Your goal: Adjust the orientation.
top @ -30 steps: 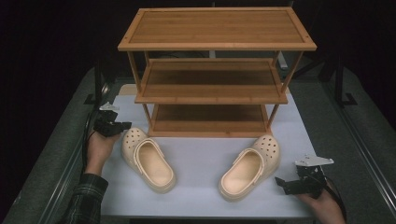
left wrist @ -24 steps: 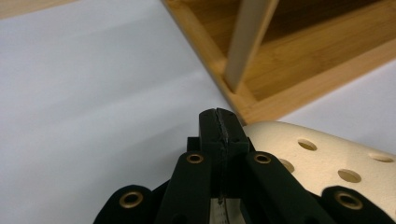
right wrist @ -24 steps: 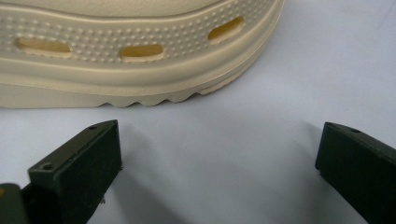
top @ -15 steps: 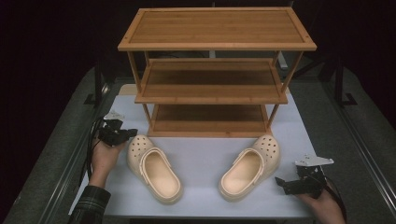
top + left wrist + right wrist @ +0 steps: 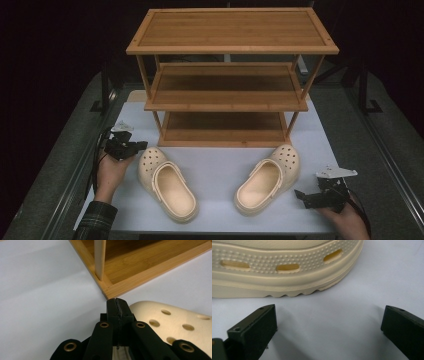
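White table (image 5: 220, 165): two clogs (image 5: 167, 182), one rack (image 5: 227, 75).

- Left clog (image 5: 166, 183): cream, perforated toe, upright on its sole, toe pointing far-left, lying near-left of the rack.
- Right clog (image 5: 268, 179): cream, same style, upright, toe pointing far-right, at the near right.

White table (image 5: 220, 170) — rack (image 5: 227, 135), two clogs (image 5: 167, 182)
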`<state>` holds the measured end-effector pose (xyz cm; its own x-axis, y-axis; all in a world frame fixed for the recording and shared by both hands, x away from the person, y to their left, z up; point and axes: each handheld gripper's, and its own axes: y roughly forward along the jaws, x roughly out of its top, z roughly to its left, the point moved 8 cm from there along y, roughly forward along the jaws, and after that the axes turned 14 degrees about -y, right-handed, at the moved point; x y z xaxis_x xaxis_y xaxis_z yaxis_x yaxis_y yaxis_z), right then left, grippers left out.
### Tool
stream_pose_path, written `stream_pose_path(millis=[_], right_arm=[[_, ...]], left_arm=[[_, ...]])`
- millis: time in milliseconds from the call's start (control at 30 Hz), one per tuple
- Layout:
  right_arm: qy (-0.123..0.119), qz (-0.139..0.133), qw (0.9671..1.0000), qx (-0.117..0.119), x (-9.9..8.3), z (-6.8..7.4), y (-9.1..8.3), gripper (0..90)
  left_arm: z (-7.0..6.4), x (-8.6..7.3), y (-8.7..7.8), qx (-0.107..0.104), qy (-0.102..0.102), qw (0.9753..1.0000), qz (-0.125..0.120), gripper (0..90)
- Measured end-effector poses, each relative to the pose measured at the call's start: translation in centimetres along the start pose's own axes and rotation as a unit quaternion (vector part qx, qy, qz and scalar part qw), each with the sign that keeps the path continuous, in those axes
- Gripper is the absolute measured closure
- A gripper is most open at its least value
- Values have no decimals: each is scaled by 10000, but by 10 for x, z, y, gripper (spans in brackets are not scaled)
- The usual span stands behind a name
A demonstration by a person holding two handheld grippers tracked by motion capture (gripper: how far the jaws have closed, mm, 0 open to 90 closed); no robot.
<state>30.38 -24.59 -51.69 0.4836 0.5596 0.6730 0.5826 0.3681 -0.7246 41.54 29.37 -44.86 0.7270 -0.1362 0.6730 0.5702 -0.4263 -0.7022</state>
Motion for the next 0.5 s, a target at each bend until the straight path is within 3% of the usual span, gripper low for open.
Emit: stream_pose_path(millis=[200,500], right_arm=[[2,-3,10000,1,0,0,0,0],[1,-7,10000,-1,0,0,0,0]], left_arm=[[2,-8,-22,-34,24,9999,-122,900],[-4,-42,-51,-50,117,9999,-79,900]])
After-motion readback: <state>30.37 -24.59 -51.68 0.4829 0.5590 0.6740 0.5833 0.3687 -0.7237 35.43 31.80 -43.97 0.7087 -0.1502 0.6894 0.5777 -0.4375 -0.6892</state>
